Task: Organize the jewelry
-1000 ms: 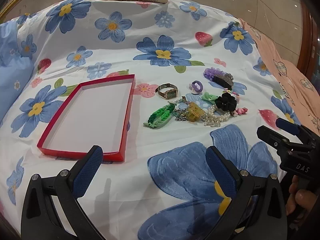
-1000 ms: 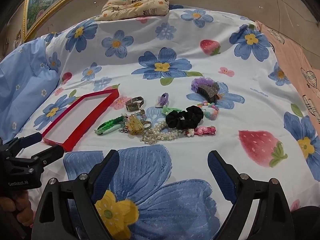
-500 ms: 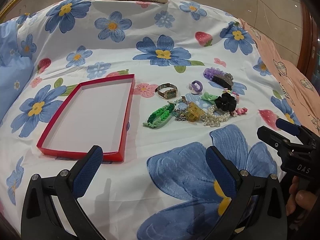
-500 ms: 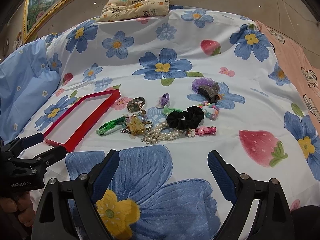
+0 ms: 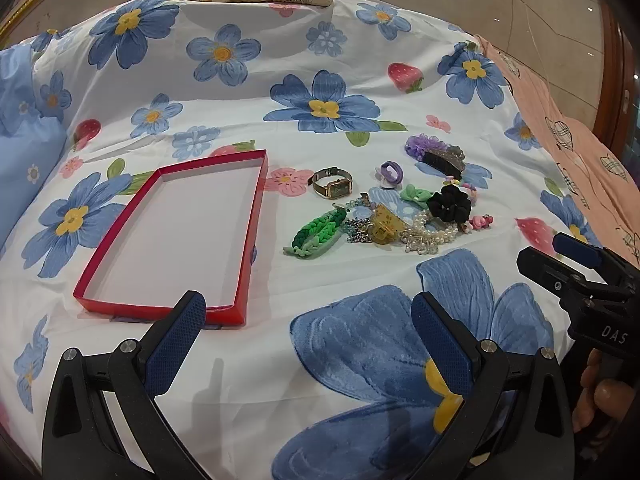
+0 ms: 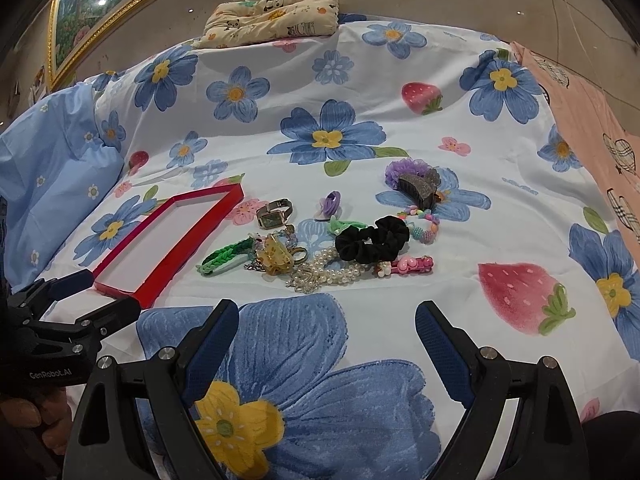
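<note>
Two grippers hover low over a bed (image 5: pixel 240 92) with a flowered sheet, neither one touching anything.

From the left wrist view, the left gripper (image 5: pixel 308 330) has its jaws spread wide with only sheet between the blue pads (image 5: pixel 176 344). Its left finger overlaps the near edge of the red tray (image 5: pixel 252 224) in the picture; whether they touch cannot be told. The tray lies flat with nothing in it. Right of the tray sits the jewelry in a loose heap: a watch (image 5: pixel 331 184) nearest the tray, a green braid (image 5: pixel 316 232), a yellow claw clip (image 5: pixel 385 229) on a chain, pearls (image 5: pixel 430 236), a black scrunchie (image 5: pixel 450 204), a purple ring (image 5: pixel 389 172) and a dark claw clip (image 5: pixel 442 160) farther back. At the right edge the right gripper (image 5: pixel 560 256) shows from the side, held by a hand (image 5: pixel 600 396).

From the right wrist view, the right gripper (image 6: pixel 326 326) is likewise spread wide and carries nothing; its pads (image 6: pixel 440 356) frame a big blue flower print. The heap lies ahead, well apart from the fingertips: scrunchie (image 6: pixel 372 244), pearls (image 6: pixel 332 272), a pink clip (image 6: pixel 412 265), a bead bracelet (image 6: pixel 422 224), watch (image 6: pixel 274 214). The tray (image 6: pixel 192 240) lies left of the heap, and the left gripper (image 6: pixel 100 296), also parted, sits at its near corner.
</note>
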Demonstrator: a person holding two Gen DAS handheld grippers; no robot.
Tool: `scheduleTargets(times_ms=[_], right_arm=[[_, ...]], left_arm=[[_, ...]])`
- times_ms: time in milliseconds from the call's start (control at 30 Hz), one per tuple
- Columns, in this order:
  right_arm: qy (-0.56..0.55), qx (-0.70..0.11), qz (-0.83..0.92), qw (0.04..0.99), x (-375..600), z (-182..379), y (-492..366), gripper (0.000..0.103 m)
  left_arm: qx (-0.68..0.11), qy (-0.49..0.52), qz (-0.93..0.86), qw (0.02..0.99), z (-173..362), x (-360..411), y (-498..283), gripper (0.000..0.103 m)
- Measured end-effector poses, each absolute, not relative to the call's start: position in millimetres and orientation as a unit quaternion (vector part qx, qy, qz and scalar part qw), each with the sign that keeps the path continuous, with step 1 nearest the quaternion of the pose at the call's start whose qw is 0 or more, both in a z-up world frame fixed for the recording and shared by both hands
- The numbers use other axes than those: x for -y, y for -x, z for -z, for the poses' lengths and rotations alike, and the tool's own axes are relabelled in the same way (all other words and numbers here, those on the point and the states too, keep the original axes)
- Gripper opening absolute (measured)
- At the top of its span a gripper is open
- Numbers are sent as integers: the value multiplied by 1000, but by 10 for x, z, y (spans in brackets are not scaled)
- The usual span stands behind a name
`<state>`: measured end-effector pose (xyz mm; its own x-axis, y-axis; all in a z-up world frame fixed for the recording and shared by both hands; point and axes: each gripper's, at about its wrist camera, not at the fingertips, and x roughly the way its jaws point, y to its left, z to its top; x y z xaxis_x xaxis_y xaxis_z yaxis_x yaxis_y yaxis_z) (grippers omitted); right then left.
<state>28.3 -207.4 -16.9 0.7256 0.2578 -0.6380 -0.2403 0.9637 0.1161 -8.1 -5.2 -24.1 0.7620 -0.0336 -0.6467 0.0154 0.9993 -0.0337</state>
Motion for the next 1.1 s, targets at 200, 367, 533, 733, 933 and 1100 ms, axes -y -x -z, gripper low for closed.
scheduleTargets(times_ms=[200, 367, 533, 733, 933, 1100], right_arm=[[-15, -343, -137, 929, 2077, 144, -273, 91], [-15, -344, -139, 928, 2076, 144, -276, 91], [-16, -346, -140, 928, 2074, 150, -285, 91], [-19, -349, -141, 926, 2083, 168, -305, 91], [-23, -352, -142, 925, 2104, 192, -344, 91], [-27, -358, -140, 923, 2127, 208, -421, 91]], left_arm=[[-345, 13, 13, 938, 241, 55, 80, 103], [-346, 11, 14, 938, 247, 88, 67, 103], [-349, 12, 14, 937, 256, 109, 57, 103], [-355, 17, 19, 935, 275, 94, 23, 103], [-365, 16, 26, 931, 309, 70, -55, 103], [-369, 15, 28, 929, 311, 44, -132, 103]])
